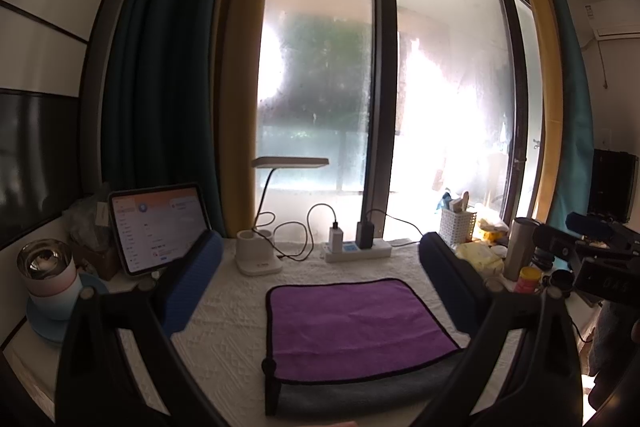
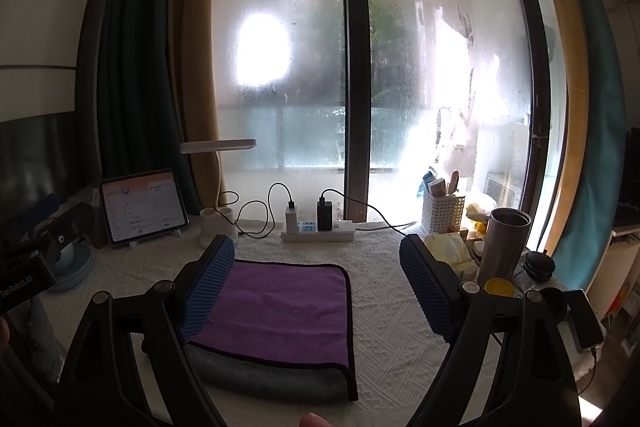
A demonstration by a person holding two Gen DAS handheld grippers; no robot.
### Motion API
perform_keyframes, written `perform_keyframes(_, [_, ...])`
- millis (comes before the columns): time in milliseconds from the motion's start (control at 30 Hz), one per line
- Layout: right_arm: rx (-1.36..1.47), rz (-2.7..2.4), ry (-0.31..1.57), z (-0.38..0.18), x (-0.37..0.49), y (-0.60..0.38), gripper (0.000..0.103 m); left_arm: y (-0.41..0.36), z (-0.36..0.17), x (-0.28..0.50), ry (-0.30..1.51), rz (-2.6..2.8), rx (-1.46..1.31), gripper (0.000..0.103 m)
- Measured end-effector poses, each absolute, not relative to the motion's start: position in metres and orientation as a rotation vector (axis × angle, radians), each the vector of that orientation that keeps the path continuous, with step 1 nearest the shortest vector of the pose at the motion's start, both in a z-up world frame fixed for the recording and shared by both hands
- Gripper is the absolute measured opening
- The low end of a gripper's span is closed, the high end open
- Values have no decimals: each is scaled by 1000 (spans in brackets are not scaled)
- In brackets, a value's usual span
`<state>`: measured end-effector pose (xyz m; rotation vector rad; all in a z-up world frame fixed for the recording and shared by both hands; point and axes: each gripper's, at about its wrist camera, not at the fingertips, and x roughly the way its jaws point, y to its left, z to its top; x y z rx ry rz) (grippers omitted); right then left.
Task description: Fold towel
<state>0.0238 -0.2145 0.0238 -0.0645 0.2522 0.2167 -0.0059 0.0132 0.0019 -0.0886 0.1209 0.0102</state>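
The towel (image 1: pixel 352 327) was purple with black edging, its underside grey. The cloth (image 2: pixel 384 291) was white with a woven diamond pattern. Ribbed blue pads (image 2: pixel 210 285) lined the jaws.

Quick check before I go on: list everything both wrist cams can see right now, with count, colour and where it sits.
towel: 1, purple over a grey layer, dark edging, lying flat at the table's near middle
tablecloth: 1, white, textured, covering the table
tablet: 1, screen lit, propped at far left
desk lamp: 1, white, far edge beside the tablet
power strip: 1, white, far middle, one white and one black charger plugged in
basket: 1, white, far right, holding small items
tumbler: 1, steel, right side
mug: 1, pale, on a blue saucer, left side
left gripper: blue pads, open, above the towel
right gripper: blue pads, open, above the towel
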Motion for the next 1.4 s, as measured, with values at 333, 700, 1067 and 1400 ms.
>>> perform_keyframes(333, [-64,217,258,22,25,-214,87,13,3,-5,124,10,-88,100])
perform_keyframes(700, [-68,208,277,14,29,-214,87,13,-5,4,167,5,-96,100])
perform_keyframes(1067, [-108,198,364,-11,58,-224,87,19,-41,32,280,23,-95,100])
perform_keyframes(1400, [-101,238,463,-48,83,-223,86,34,-92,60,463,6,-148,99])
